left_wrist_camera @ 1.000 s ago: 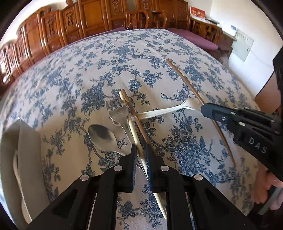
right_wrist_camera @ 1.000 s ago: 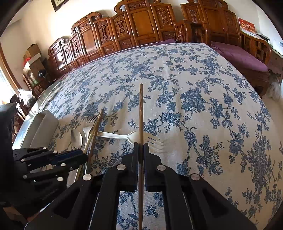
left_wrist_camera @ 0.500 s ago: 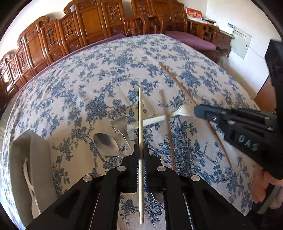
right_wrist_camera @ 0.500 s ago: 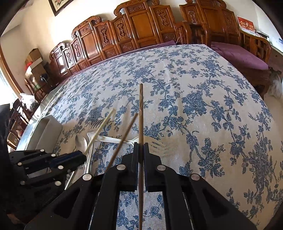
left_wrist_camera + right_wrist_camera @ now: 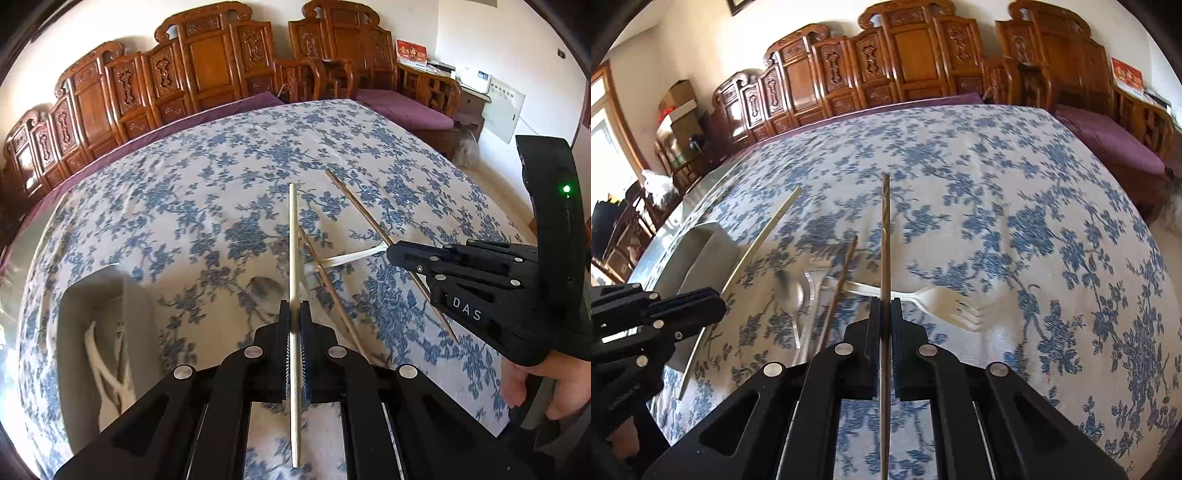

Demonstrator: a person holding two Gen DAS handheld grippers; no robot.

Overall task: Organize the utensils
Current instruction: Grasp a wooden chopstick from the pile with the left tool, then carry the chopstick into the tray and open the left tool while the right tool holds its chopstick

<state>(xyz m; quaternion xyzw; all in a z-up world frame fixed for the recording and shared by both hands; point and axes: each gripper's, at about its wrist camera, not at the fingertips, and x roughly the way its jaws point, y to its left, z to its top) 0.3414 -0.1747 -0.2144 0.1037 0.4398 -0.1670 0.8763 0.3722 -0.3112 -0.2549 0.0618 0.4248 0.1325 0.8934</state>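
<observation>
My left gripper (image 5: 294,314) is shut on a pale chopstick (image 5: 293,240) and holds it above the table; it also shows in the right wrist view (image 5: 764,236). My right gripper (image 5: 885,314) is shut on a brown chopstick (image 5: 885,236), seen in the left wrist view (image 5: 364,210) too. A second brown chopstick (image 5: 328,284) lies on the cloth over a white plastic fork (image 5: 938,299). A metal spoon (image 5: 794,295) and a metal fork (image 5: 809,314) lie blurred beside them. A grey utensil tray (image 5: 107,332) at the left holds white utensils (image 5: 103,365).
The table carries a blue floral cloth (image 5: 229,177). Carved wooden chairs (image 5: 207,66) with purple cushions line the far side. The right gripper body and a hand (image 5: 480,288) fill the right side of the left wrist view.
Both grippers have risen with their chopsticks. The left gripper closed on the pale chopstick, lifted it off the pile and moved left toward the tray. The second brown chopstick slid on the cloth.
</observation>
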